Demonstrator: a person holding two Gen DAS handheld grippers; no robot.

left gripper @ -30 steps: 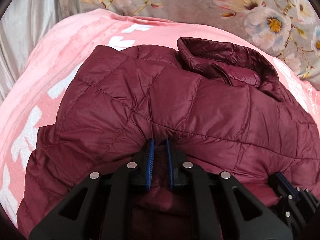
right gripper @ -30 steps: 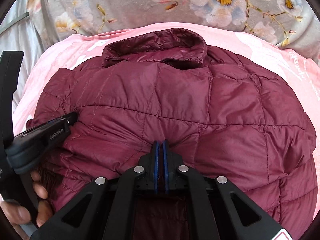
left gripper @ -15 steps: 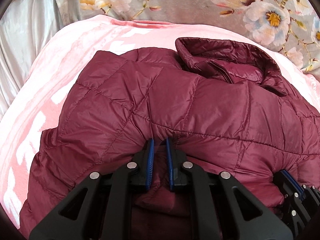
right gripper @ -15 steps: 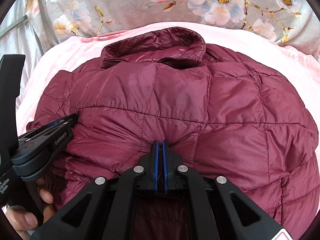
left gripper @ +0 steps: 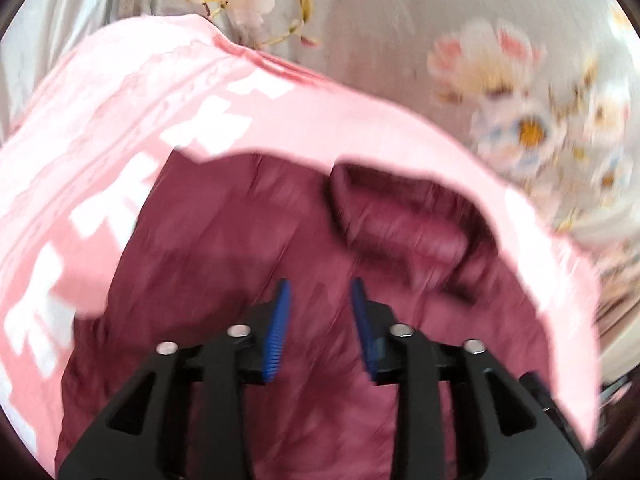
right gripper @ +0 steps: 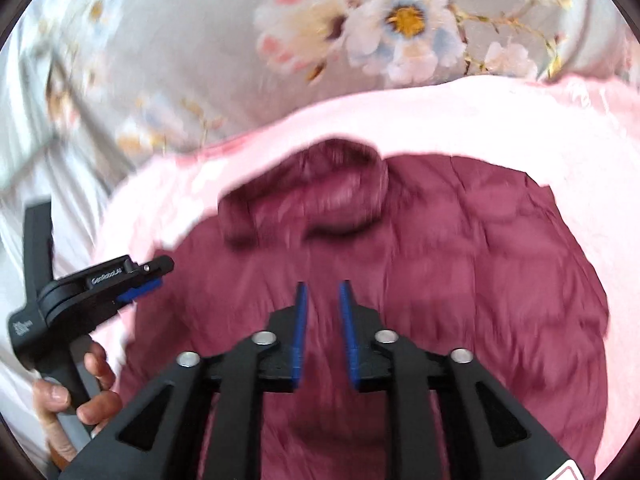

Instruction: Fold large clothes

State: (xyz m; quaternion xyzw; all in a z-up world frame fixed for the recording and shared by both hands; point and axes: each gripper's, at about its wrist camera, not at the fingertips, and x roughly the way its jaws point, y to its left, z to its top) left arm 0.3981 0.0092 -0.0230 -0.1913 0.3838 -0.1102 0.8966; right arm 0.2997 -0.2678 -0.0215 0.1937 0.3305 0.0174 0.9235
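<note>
A maroon quilted puffer jacket (left gripper: 224, 264) lies folded on a pink blanket (left gripper: 120, 128), its collar (left gripper: 404, 216) at the far side. It also shows in the right wrist view (right gripper: 460, 264), with the collar (right gripper: 320, 184) at the top. My left gripper (left gripper: 320, 292) is open and empty above the jacket. It also shows from the side in the right wrist view (right gripper: 154, 276), held in a hand. My right gripper (right gripper: 324, 292) is open and empty above the jacket. Both views are blurred by motion.
The pink blanket (right gripper: 500, 120) with white shapes lies on a grey floral bedspread (left gripper: 400, 32), which also shows in the right wrist view (right gripper: 200, 40). Pale silky fabric (right gripper: 24, 152) lies at the left.
Both grippers have let go of the jacket's folded edge and opened. Both have lifted up and back, and the jacket now lies flat on the blanket.
</note>
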